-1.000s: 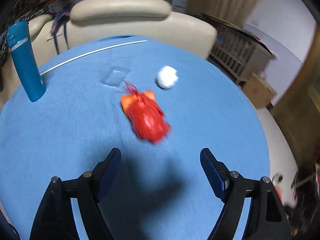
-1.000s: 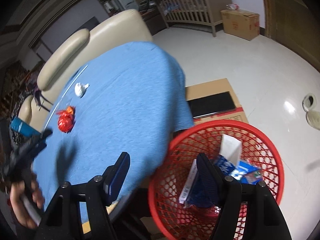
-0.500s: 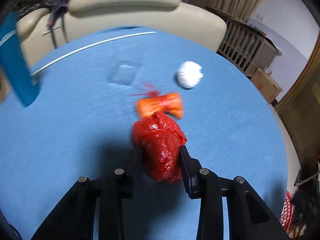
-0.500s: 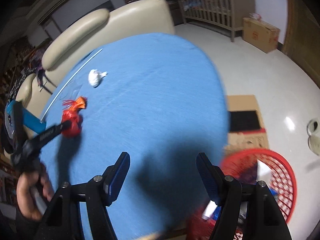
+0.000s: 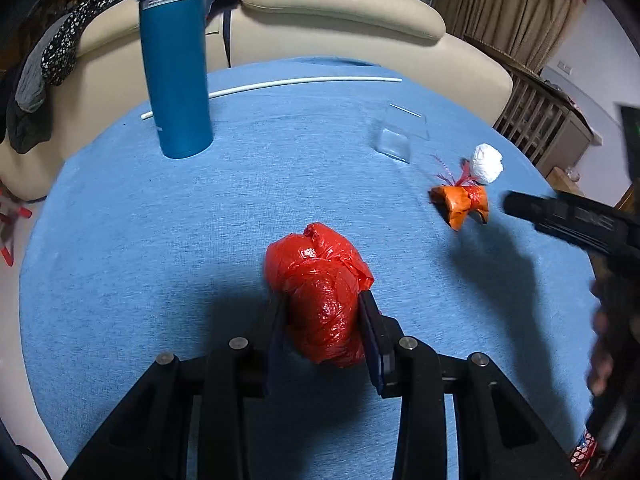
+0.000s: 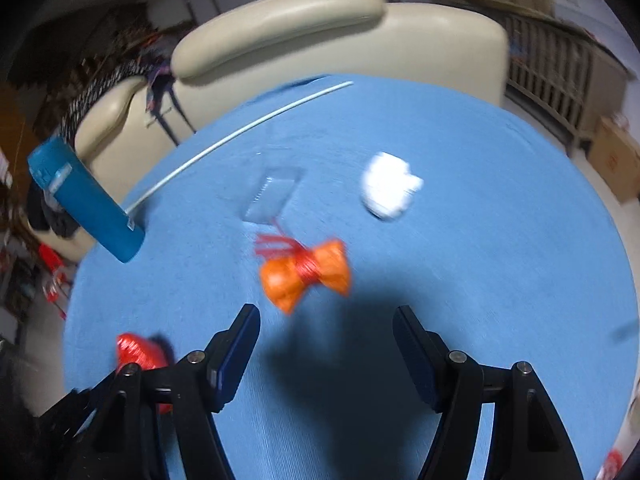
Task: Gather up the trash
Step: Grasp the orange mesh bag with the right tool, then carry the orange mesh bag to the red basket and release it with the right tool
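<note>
- Gripping a crumpled red plastic bag (image 5: 320, 292), the left gripper (image 5: 323, 332) has its two pads pressed against the bundle's sides, above a round table covered in blue cloth (image 5: 120, 240).
- Hanging over the same cloth with nothing between its fingers, the right gripper (image 6: 326, 340) stands with its jaws wide apart; its dark body also juts in from the right edge of the left wrist view.
- An orange wrapper tied with red string (image 6: 306, 272) lies just ahead of the right gripper's open jaws, its frayed red ends pointing toward a clear plastic piece (image 6: 274, 196).
- A white paper ball (image 6: 390, 190) sits close behind the orange wrapper, toward the right side of the table; in the left wrist view the two appear almost touching.
- A tall blue bottle (image 5: 174, 60) stands upright near the far left of the table, just in front of a thin white rod (image 5: 272, 84) that lies along the far edge.
- A cream-coloured sofa (image 5: 340, 20) curves behind the table, with dark patterned clothing (image 5: 60, 56) draped over its left end.
- In the right wrist view, which is blurred, the red bag shows at lower left beside the left gripper's frame.
</note>
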{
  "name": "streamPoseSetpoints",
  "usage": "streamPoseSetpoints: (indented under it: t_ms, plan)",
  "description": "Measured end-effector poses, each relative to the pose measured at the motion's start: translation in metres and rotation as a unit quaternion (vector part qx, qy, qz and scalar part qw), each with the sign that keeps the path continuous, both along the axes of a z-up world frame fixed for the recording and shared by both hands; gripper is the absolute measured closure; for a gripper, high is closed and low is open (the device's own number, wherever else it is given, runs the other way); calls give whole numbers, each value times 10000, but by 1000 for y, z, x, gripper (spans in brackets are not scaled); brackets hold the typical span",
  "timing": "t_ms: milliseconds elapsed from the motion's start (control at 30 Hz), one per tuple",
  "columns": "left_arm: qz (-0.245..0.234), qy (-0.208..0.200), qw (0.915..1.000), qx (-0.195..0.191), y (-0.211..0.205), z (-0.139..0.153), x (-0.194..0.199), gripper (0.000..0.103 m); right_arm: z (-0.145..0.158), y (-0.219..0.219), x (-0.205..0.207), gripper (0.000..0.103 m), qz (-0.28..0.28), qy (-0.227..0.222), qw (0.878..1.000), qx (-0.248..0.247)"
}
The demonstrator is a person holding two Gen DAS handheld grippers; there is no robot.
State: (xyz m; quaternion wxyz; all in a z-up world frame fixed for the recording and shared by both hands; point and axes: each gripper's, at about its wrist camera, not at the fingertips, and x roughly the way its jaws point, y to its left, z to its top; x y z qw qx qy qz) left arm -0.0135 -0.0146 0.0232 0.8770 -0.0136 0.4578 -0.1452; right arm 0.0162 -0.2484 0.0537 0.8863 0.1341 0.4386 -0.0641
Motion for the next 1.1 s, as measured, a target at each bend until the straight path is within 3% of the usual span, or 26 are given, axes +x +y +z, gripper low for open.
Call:
streamPoseSetpoints:
  t_ms: [133,233,400,467,733,1100]
  plan:
    - [-75,-22,10000,-51,1,-1,4,66,-9,21,31,31,355,274,9966,-693]
    - [-109,-32,9999,-120,7,1,4,66,-20,27,46,31,453,428,9939,-906]
    - [-182,-69,9997,-134,4,0,7,65,-42,28,69,28,521,717,9917,-936]
    - [-208,-84,9997,-125,2,-1,8,65,-44,25,71,31,444,622,9938,-805]
    - [-200,-86,9997,-65,1,0,5,65,-35,14,47,34,230,401,9977,-502]
    - [-68,14,9998,167,-3,-2,-33,65,-31,23,-29,34,152,380,9985,-366]
